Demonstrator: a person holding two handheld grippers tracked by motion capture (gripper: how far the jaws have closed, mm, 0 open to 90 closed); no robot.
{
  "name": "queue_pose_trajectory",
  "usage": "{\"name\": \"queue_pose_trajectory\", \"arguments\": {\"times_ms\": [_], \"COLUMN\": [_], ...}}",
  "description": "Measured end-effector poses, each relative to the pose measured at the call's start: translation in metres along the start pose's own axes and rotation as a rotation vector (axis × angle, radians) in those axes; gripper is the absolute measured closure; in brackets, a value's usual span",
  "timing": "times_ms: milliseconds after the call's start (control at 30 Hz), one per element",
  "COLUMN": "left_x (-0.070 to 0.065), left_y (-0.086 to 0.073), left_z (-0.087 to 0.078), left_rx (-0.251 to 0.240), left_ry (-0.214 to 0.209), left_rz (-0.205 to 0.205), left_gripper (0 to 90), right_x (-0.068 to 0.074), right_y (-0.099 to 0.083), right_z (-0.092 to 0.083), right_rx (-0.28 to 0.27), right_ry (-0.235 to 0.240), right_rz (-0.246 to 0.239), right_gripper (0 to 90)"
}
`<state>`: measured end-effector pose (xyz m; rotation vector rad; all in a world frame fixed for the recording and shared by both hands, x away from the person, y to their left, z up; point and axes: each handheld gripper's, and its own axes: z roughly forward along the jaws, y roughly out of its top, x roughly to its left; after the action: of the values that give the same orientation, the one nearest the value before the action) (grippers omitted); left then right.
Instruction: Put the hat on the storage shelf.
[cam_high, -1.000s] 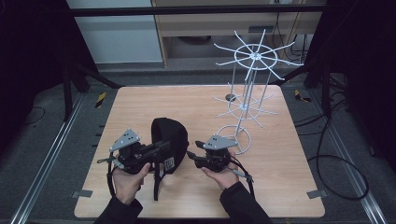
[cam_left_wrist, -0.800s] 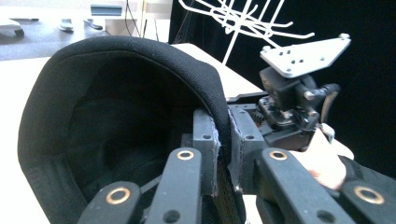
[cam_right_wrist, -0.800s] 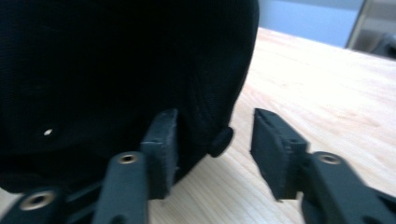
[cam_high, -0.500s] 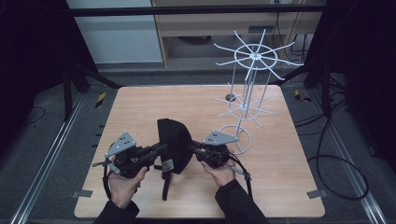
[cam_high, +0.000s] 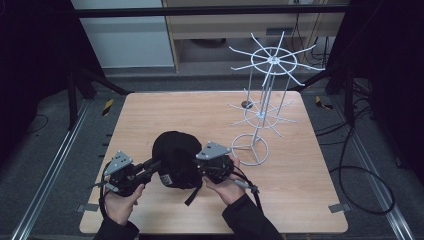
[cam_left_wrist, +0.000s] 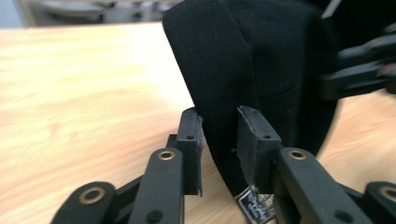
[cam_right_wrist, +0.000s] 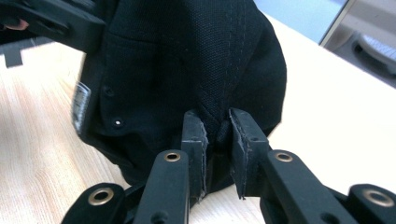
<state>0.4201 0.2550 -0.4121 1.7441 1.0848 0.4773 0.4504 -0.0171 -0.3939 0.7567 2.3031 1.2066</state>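
The soft, light black cloth cap (cam_high: 176, 159) at lower centre sags between the right gripper (cam_right_wrist: 217, 133), pinching its fabric, and the left gripper (cam_left_wrist: 218, 135), whose jaws have just been opening around its edge.

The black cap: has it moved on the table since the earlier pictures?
Yes. In the high view the black cap has shifted toward the white wire rack, closing the gap to its ring base.

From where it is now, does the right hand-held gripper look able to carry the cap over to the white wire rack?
Probably yes. The right hand-held gripper pinches the black cap, and bare table lies between it and the white wire rack. The left hand-held gripper has just been opening, the cap's edge between its jaws.
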Motion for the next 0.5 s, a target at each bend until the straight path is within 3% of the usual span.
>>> {"name": "queue_pose_trajectory", "arguments": {"times_ms": [100,333,400,500], "left_x": [0.011,0.035,0.039,0.045], "left_y": [-0.010,-0.024,-0.027,-0.031], "left_z": [0.006,0.019,0.022,0.025], "left_rx": [0.039,0.099,0.118,0.136], "left_ry": [0.060,0.138,0.195,0.214], "left_rz": [0.002,-0.026,0.008,-0.001], "left_gripper": [69.3,68.2,67.3,66.2], "right_x": [0.008,0.018,0.019,0.022], "right_y": [0.004,0.015,0.018,0.019], "right_z": [0.017,0.050,0.059,0.073], "right_rx": [0.036,0.039,0.037,0.044], "right_ry": [-0.002,-0.012,-0.014,-0.012], "right_rz": [-0.008,0.003,0.012,0.013], "right_gripper": [77.0,76.5,76.2,75.7]}}
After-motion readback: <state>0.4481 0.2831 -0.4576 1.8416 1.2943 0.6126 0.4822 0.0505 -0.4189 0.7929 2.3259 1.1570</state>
